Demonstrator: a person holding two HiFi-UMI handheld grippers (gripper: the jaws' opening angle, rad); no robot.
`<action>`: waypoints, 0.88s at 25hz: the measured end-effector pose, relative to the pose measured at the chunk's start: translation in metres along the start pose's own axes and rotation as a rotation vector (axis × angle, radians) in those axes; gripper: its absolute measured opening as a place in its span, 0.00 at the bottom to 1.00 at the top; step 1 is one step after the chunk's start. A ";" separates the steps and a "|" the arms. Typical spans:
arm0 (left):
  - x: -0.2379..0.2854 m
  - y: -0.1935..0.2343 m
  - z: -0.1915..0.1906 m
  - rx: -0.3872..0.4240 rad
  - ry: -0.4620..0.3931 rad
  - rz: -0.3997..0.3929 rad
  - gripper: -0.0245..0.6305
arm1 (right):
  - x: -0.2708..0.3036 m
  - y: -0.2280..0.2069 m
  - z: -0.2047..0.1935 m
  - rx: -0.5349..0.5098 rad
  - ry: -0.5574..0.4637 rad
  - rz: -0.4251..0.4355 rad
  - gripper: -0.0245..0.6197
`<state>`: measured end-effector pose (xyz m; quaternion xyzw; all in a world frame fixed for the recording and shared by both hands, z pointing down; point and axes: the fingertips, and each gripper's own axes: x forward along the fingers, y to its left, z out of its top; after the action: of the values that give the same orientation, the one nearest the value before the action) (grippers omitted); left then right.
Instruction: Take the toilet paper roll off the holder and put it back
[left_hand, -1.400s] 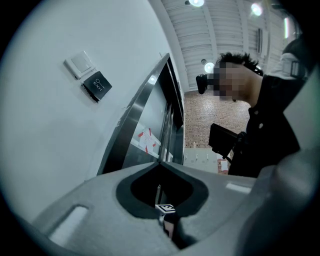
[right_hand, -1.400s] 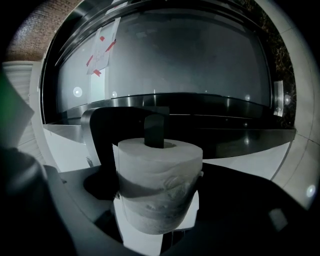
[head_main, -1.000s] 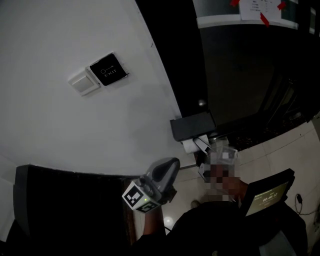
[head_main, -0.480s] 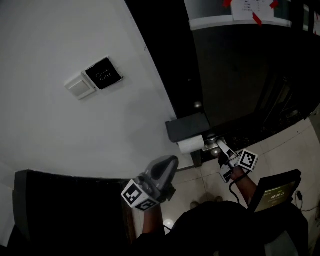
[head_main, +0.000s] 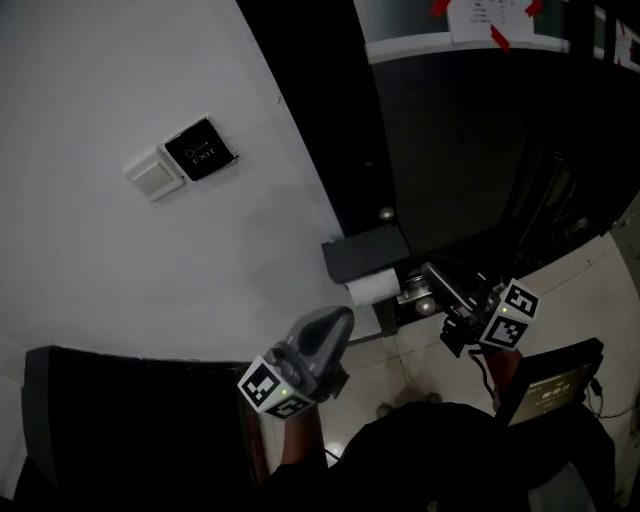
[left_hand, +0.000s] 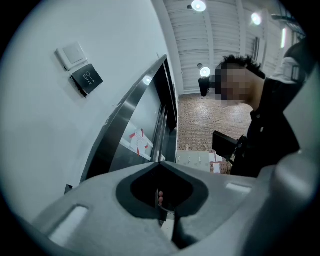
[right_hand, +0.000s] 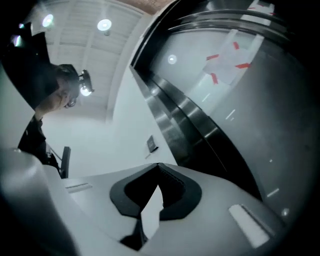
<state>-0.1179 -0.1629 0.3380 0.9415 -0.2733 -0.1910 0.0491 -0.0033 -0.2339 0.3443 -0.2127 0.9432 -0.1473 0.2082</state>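
Right tongs (head_main: 430, 270) now raised to just beside toilet paper roll (head_main: 372, 289); jaws just snapped together, nothing between them (closed on air, I judge). Roll sits on holder (head_main: 365, 252), untouched. Left tongs (head_main: 340, 322) closed, empty. Must reopen to grasp.

Toilet paper roll (head_main: 369, 290) under holder (head_main: 364, 253), right gripper (head_main: 433, 271) just beside it.

left gripper (left_hand: 161, 165) jaws pressed together, nothing between them, tilted up past a white wall (left_hand: 45, 135) carrying a pale switch (left_hand: 70, 54) and black exit plate (left_hand: 86, 80); steel door frame (left_hand: 130, 107) alongside, person (left_hand: 270, 125) at right.
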 end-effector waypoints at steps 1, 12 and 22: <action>0.000 -0.001 0.002 0.002 -0.004 -0.002 0.04 | 0.005 0.016 0.002 -0.039 0.008 0.045 0.04; -0.003 -0.010 0.001 0.003 -0.016 -0.012 0.04 | 0.018 0.068 -0.020 -0.125 0.077 0.207 0.04; -0.009 -0.019 0.003 0.008 -0.022 -0.017 0.04 | 0.015 0.071 -0.028 -0.149 0.098 0.173 0.04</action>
<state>-0.1166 -0.1416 0.3341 0.9419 -0.2664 -0.2005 0.0408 -0.0520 -0.1741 0.3378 -0.1380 0.9754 -0.0686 0.1575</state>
